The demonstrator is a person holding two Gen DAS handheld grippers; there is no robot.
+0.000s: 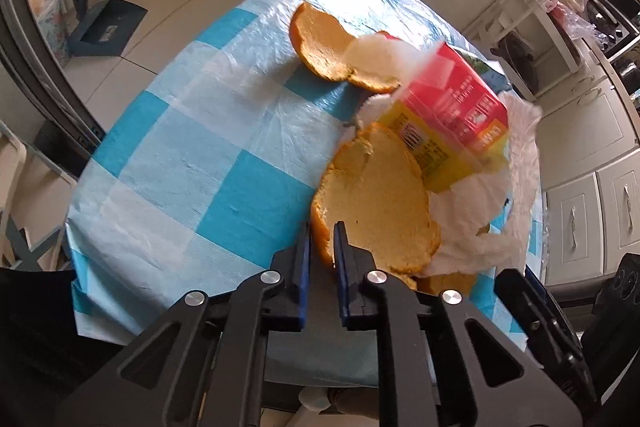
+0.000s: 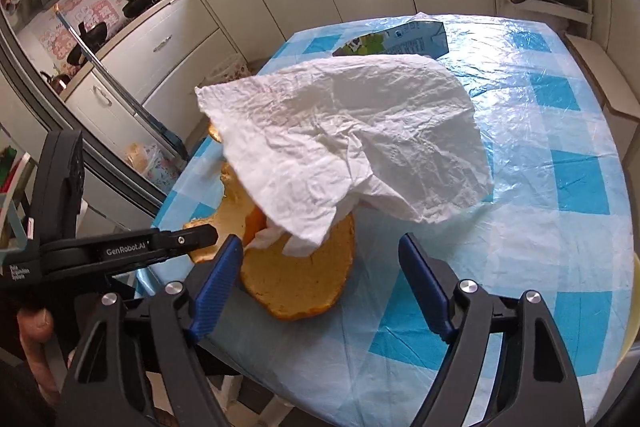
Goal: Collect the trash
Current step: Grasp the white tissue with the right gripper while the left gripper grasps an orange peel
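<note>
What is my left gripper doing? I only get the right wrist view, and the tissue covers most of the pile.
Observer: In the left wrist view, the left gripper is shut on the near edge of the large orange peel.
Operator: What's under the tissue?
Observer: From that side the carton shows a red and yellow face. It lies against the tissue, just beyond that peel.
Operator: Any more peel?
Observer: Yes, a second peel lies further along the tablecloth, past the carton. Your view catches only a sliver of it.
</note>
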